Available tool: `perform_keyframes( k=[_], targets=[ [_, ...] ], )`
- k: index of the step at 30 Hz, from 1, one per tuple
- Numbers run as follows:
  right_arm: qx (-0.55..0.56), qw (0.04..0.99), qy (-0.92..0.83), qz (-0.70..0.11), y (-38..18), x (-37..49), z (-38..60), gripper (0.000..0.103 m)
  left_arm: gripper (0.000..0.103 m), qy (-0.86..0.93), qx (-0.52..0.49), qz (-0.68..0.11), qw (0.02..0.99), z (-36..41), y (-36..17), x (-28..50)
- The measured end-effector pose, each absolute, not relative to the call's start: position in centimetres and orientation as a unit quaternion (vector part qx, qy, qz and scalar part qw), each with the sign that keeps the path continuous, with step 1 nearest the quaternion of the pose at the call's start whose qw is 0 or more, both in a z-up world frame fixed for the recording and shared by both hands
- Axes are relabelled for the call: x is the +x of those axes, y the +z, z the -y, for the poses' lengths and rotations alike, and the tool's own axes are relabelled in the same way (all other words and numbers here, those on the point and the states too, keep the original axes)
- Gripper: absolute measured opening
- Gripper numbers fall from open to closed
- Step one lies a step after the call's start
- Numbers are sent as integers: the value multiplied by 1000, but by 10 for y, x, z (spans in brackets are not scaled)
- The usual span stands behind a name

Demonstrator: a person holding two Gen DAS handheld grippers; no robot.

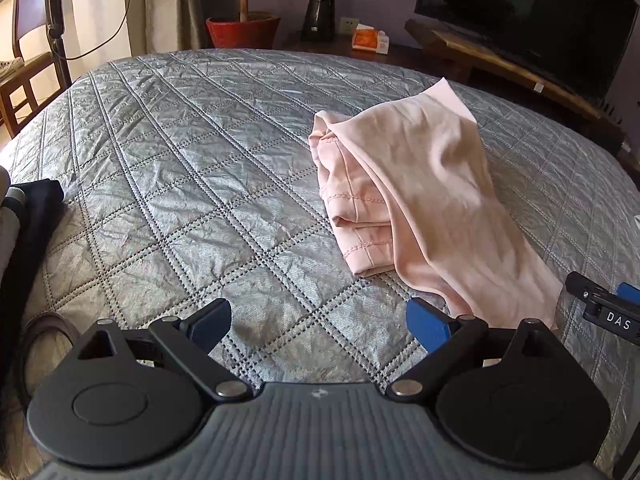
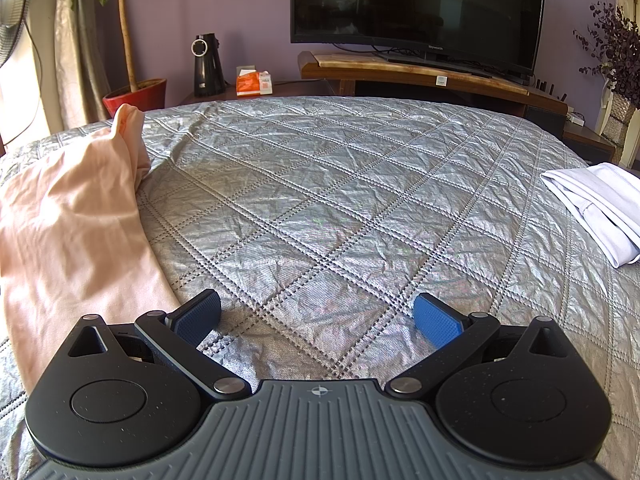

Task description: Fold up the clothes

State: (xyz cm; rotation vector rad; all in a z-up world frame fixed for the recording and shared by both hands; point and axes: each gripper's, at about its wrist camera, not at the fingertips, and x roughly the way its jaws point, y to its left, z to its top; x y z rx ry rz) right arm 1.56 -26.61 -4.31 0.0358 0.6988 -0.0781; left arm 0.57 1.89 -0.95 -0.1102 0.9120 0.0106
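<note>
Only rightward — folded white garment [image 2: 600,208] beyond pink garment [image 2: 68,216].

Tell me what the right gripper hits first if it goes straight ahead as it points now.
Probably only the grey quilted bedspread. The open right gripper points along bare quilt; the pink garment lies to its left and the folded white cloth to its right. Its height above the bed is unclear.

Bed [image 2: 340,200] with silver-grey quilted coverlet. Lying on it: a loosely folded pink garment [image 1: 420,200], a folded white garment [image 2: 600,208], and dark clothing [image 1: 36,216], possibly trousers, at one edge.
</note>
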Motion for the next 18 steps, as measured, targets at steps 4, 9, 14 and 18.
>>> perform_keyframes(
  k=[4,9,14,18],
  targets=[
    [18,939,-38,-342,-43,16,266,103,93,5,-52,-442,895,-18,-10,6],
    [17,939,-38,-342,-43,16,266,103,93,2,-48,-446,894,-17,-11,5],
    [17,939,-38,-342,-43,16,266,103,93,6,-59,-452,890,-24,-12,4],
    [18,939,-38,-342,-43,16,266,103,93,9,-58,-454,889,-27,-11,1]
  ],
)
